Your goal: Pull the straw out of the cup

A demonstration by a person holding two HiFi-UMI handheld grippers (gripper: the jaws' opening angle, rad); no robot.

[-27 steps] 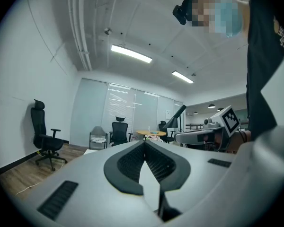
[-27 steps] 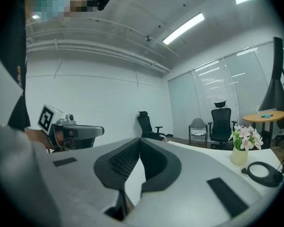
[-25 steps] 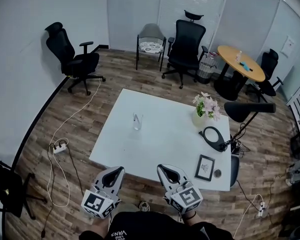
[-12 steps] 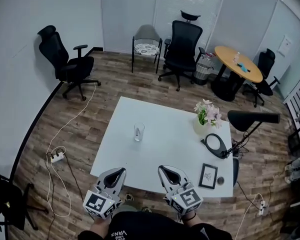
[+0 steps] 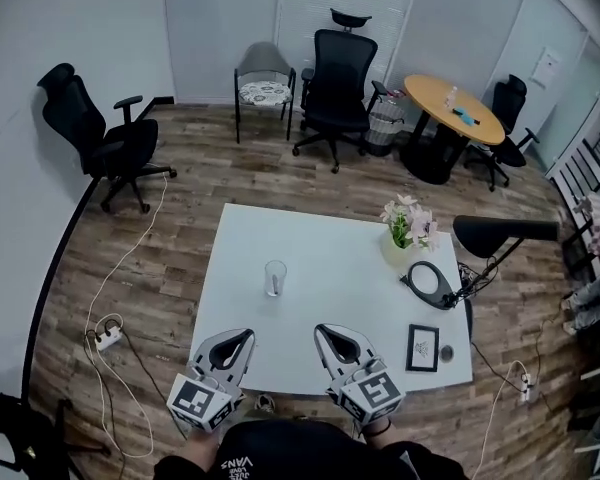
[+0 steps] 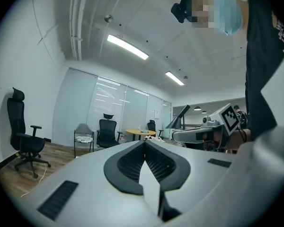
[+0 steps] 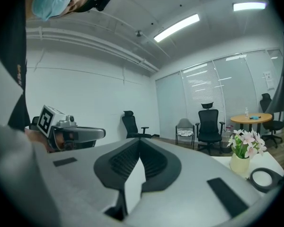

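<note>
- A black office chair (image 5: 98, 133) is standing on the wood floor at far left, well apart from the white table (image 5: 330, 258). A power strip (image 5: 106, 338) is lying on the floor off the table's left side.
- The left gripper (image 5: 242, 337) is hovering over the table's near edge. Its jaws are clenching tip to tip with nothing between them, as the left gripper view shows.
- A clear cup (image 5: 274, 277) is standing upright on the table's left half, beyond both grippers and apart from each. The straw is too small to make out inside it.
- The right gripper (image 5: 324, 330) is hovering beside the left one over the same edge. Its jaws are also pressing together on nothing.
- A vase of flowers (image 5: 404, 233) is sitting toward the table's right side.
- A framed picture (image 5: 422, 348) is lying near the right front corner.
- A black desk lamp (image 5: 500, 232) is reaching out past the table's right edge.
</note>
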